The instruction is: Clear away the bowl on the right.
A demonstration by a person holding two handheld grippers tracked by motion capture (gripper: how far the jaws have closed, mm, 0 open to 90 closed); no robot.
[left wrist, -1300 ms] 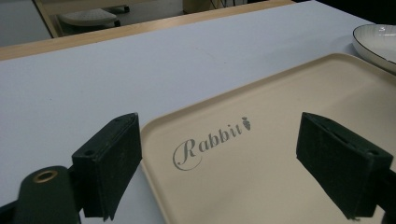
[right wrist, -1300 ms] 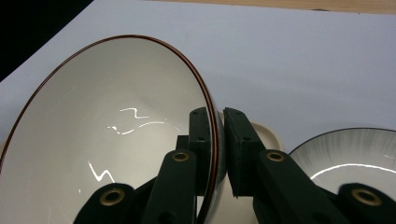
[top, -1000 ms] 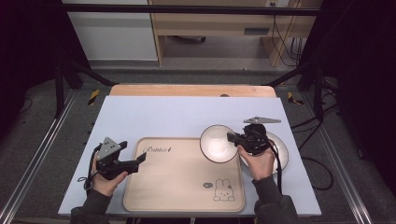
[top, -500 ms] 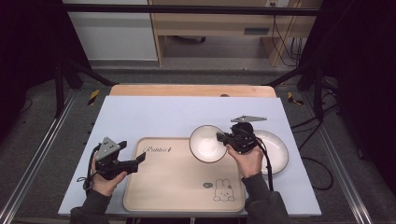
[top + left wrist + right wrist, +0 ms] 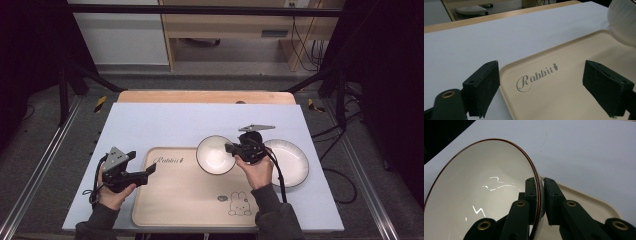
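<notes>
A white bowl [image 5: 215,155] with a dark red rim hangs over the upper right corner of the beige rabbit tray [image 5: 185,195]. My right gripper [image 5: 231,148] is shut on the bowl's right rim; in the right gripper view the jaws pinch the rim [image 5: 539,192] of the bowl [image 5: 481,195]. My left gripper [image 5: 150,170] stands open at the tray's left edge, close to the table. In the left gripper view its pads [image 5: 482,86] straddle the tray [image 5: 564,85] with its "Rabbit" lettering, and the bowl [image 5: 622,22] shows at the top right.
A white ribbed plate [image 5: 289,161] lies on the pale blue table top [image 5: 165,125] to the right of the tray. A wooden strip [image 5: 205,96] runs along the table's far edge. Dark frame posts and cables stand on both sides.
My right gripper has carried the bowl leftward, off the plate and over the tray's upper right corner. The left gripper has stayed in place.
</notes>
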